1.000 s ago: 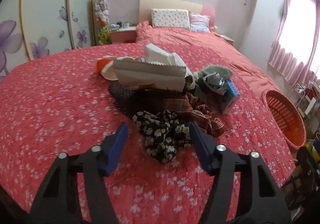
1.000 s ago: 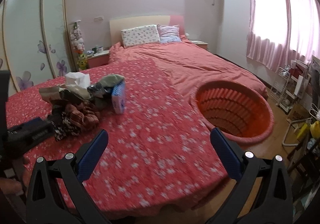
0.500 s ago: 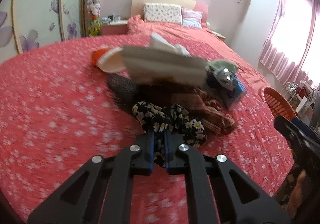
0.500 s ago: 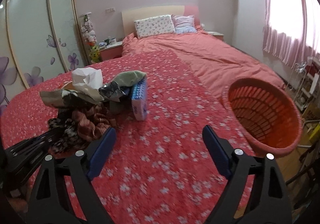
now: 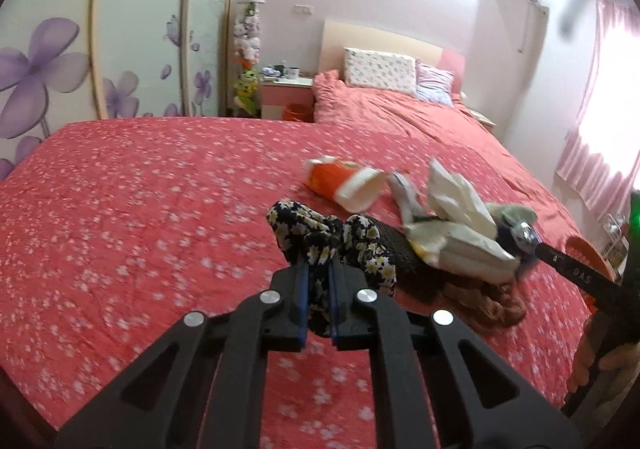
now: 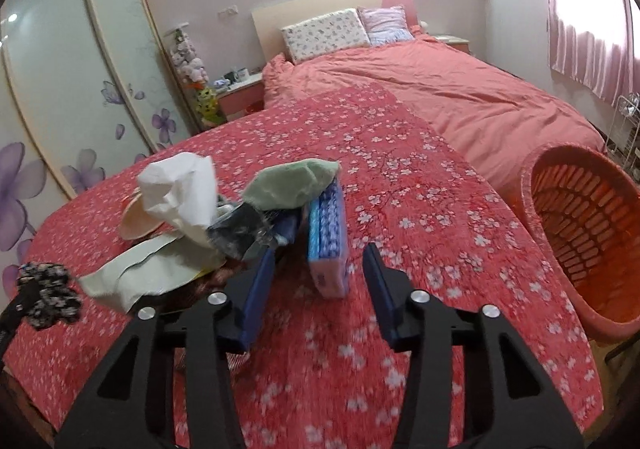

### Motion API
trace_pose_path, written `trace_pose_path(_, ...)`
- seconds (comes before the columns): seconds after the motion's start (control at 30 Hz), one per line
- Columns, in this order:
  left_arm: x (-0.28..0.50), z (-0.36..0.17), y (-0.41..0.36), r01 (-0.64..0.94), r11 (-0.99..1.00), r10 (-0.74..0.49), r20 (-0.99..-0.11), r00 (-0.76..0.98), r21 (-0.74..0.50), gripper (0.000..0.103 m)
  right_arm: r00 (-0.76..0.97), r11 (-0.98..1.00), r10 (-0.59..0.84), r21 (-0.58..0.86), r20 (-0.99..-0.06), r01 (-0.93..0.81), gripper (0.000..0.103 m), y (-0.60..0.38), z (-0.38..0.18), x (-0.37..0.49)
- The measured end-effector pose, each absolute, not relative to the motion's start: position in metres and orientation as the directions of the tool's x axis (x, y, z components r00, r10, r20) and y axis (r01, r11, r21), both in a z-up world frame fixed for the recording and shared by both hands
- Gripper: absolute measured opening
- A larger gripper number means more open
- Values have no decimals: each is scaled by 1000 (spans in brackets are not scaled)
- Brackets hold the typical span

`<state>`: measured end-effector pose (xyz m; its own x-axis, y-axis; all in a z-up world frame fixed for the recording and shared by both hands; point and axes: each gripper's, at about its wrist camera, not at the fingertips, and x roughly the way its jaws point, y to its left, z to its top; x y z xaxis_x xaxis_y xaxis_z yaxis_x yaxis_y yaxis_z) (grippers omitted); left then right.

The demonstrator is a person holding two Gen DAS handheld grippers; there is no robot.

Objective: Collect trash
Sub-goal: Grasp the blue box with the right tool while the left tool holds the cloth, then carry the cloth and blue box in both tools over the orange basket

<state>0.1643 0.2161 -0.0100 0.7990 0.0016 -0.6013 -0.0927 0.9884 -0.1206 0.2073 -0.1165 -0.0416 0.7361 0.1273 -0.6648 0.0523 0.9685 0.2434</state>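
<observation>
Bed (image 6: 420, 177): red floral cover, carrying the trash pile.
Basket (image 6: 580, 233): orange, slatted, at the bed's right edge; nothing visible inside.
Blue-pink box (image 6: 328, 241): on edge, long axis pointing away, between parted right gripper (image 6: 318, 269) fingers.
Floral cloth (image 5: 332, 245): black, daisy-printed, bunched, clamped in left gripper (image 5: 318, 289), lifted beside the pile.

Setting: home bedroom. Evidence: large bed (image 6: 460, 97) with red floral bedspread (image 5: 140, 209), pillows (image 6: 324, 33) at headboard, sliding wardrobe doors (image 5: 136, 33) with purple flower decals, pink curtains (image 6: 588, 29), pink nightstand (image 5: 286, 93).
</observation>
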Motion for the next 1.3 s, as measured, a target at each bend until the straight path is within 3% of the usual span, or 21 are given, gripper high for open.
trace_pose_path(0.13,167,-5,225,-96,988,4,-595,803,-123,9,725,966,134,253,-675,57,35,-115,-43,215)
trace_pose_path(0.2,168,-3,225,-91,988,2,-593,805,-121,9,719,970,130,239,-682,51,23,-113,-45,217)
trace_pose_path(0.27,168,-2,224,-88,988,-2,-593,805,-123,9,709,972,126,230,-694,52,18,-112,-48,218)
trace_pose_path(0.8,171,33,183,1,994,-63,-549,833,-113,9,727,981,94,189,-681,51,16,-146,-26,181)
trace_pose_path(1.3,177,69,62,237,963,-269,-511,816,-130,9,804,971,-2,191,-594,144,16,-219,16,133)
